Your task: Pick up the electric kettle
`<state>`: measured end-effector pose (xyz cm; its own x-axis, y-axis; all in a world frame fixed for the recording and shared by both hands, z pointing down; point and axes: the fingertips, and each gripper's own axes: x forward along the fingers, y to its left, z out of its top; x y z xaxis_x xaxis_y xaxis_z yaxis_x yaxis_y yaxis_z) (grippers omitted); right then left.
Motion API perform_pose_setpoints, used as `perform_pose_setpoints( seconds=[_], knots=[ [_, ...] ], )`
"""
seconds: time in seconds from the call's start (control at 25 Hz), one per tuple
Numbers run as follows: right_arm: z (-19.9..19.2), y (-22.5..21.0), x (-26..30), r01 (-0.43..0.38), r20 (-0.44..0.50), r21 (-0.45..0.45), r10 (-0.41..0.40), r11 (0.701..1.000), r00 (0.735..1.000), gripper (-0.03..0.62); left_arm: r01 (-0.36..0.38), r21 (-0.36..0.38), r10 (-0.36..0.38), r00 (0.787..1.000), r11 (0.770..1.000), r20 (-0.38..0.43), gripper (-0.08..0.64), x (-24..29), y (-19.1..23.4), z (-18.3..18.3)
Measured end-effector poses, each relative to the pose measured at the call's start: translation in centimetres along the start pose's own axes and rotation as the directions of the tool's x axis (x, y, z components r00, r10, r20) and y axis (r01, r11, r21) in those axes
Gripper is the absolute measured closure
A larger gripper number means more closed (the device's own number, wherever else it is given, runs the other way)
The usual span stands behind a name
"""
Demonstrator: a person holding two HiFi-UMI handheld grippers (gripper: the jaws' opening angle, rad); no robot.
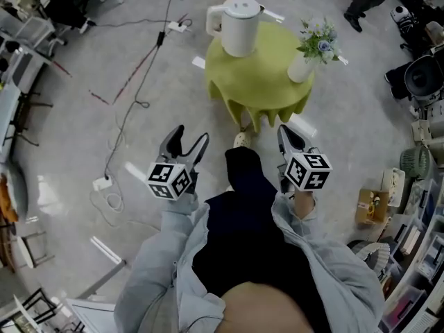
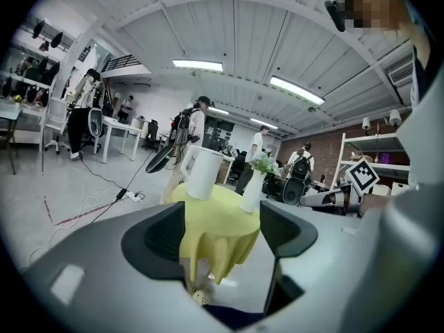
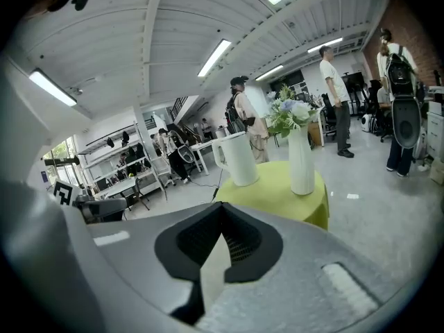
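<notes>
Head view: white electric kettle (image 1: 239,25) sits upright at top centre of frame, on the far-left part of a round desk (image 1: 267,78) with a yellow-green cloth. Handle points to upper left, lid on. White vase (image 1: 302,66) with flowers is on the desk's right edge, apart from the kettle.

Left tongs (image 1: 192,136) and right tongs (image 1: 284,132) are both in the lower middle of the frame, well short of the desk, with bare floor (image 1: 333,137) between. One shoe (image 1: 241,139) shows just below the desk's skirt.

Left gripper view: jaws wide apart, gripping nothing. Desk, kettle and vase show through the gap. The other gripper's marker cube (image 2: 362,175) sits at right.

Right gripper view: jaws closed tip to tip, nothing held. Kettle is above the tips, vase to its right.

Only the gripper views show the people (image 2: 194,127) standing behind the desk and the ceiling lights. Only the head view shows the floor clutter: a cable (image 1: 139,82) running down the upper left to a power strip (image 1: 103,183), and shelves (image 1: 423,255) along the right edge.
</notes>
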<state>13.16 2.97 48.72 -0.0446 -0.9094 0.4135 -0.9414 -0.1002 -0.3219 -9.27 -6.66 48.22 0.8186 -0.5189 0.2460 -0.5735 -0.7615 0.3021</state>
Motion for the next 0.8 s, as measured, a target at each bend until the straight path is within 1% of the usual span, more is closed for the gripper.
perform_pose_setpoints(
  seconds=[0.08,0.2,0.4,0.56,0.68,0.8],
  knots=[
    [1.1,-0.2,1.9,-0.015,-0.002,-0.009,0.015,1.000,1.000,0.591,0.002,-0.010,-0.002,1.000,1.000,0.007,0.222,1.4,0.6,0.7],
    [4.0,-0.2,5.0,-0.043,0.013,-0.025,0.044,0.999,0.999,0.591,0.001,-0.006,-0.001,1.000,1.000,0.013,0.222,3.5,1.8,2.4],
    [8.8,-1.2,10.7,-0.073,0.028,-0.046,0.075,0.996,0.997,0.591,-0.011,0.015,0.010,0.999,1.000,0.045,0.222,8.1,4.5,6.8],
    [12.0,-1.9,14.5,-0.088,0.027,-0.064,0.090,0.994,0.996,0.591,-0.028,0.029,0.027,0.998,0.999,0.052,0.222,11.5,6.8,9.7],
    [13.4,-3.0,16.8,-0.090,0.016,-0.066,0.091,0.994,0.996,0.591,-0.030,0.022,0.029,0.999,0.999,0.042,0.221,14.2,7.9,10.6],
    [14.3,-4.0,18.8,-0.086,0.017,-0.055,0.087,0.995,0.996,0.591,-0.020,0.033,0.019,1.000,0.999,0.010,0.221,16.8,8.7,10.8]
  ],
)
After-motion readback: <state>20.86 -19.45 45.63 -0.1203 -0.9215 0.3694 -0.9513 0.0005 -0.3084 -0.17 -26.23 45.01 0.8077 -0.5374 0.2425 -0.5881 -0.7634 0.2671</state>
